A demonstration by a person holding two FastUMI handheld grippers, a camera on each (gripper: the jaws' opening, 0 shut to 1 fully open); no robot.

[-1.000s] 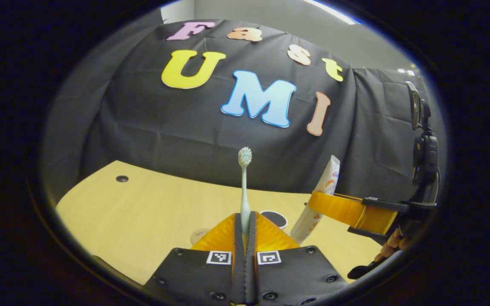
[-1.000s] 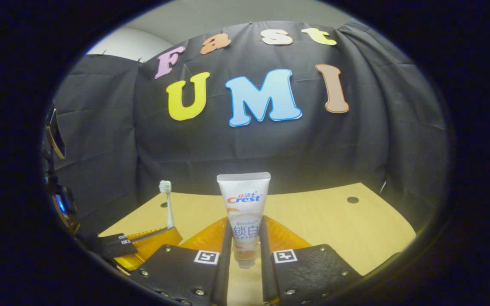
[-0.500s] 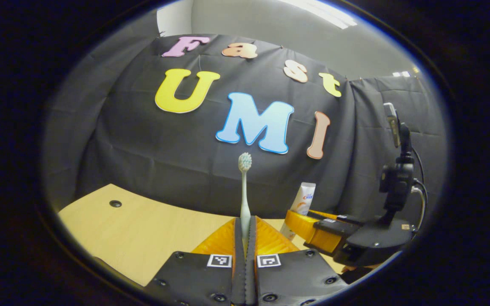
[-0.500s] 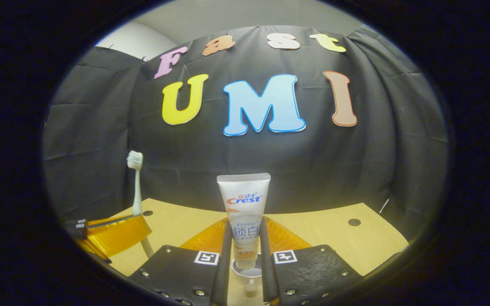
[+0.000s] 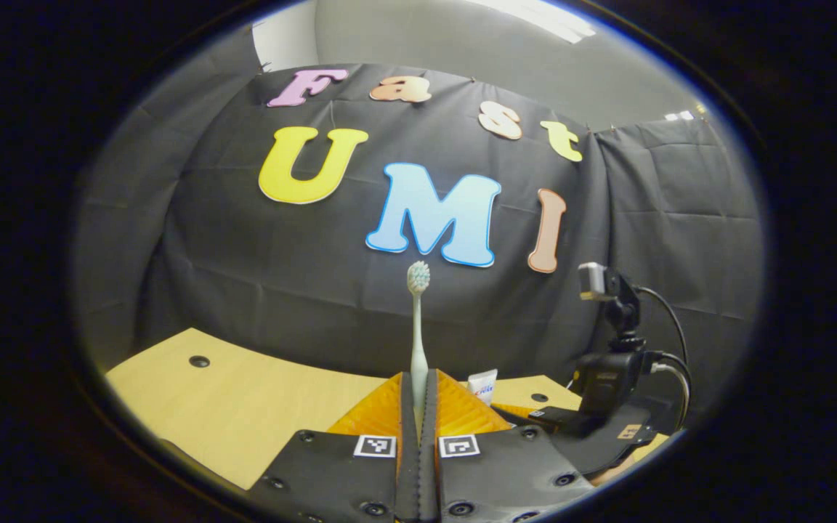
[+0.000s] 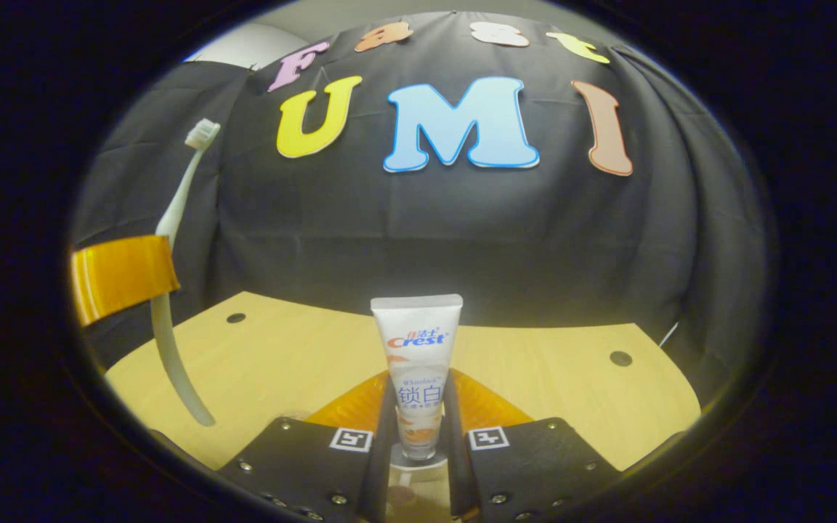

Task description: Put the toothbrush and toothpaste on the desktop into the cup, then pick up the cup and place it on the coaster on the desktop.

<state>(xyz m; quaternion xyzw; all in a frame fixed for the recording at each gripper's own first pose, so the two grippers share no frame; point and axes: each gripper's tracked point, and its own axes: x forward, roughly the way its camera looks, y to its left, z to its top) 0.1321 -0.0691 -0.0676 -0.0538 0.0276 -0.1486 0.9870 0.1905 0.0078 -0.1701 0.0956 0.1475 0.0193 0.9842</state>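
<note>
My left gripper [image 5: 422,375] is shut on a pale toothbrush [image 5: 417,327], which stands upright with its bristle head on top. Low to its right in the left gripper view, the right gripper [image 5: 527,415] sits near the table with the toothpaste's flat end [image 5: 482,385] poking up. In the right gripper view, my right gripper [image 6: 421,379] is shut on the white toothpaste tube [image 6: 416,349], held upright with its cap down. A pale round rim [image 6: 410,468] shows under the cap; I cannot tell what it is. At the far left, the left gripper's finger [image 6: 120,277] holds the toothbrush [image 6: 171,218] higher up.
The light wooden desktop [image 5: 244,396] [image 6: 571,392] runs back to the black cloth wall and has small round holes [image 5: 199,361] [image 6: 620,357]. A small camera on a stalk with cables [image 5: 607,319] rides on the right gripper.
In the left gripper view the right gripper with the toothpaste has sunk lower; cup and coaster left that view. In the right gripper view the toothbrush now hangs higher and closer.
</note>
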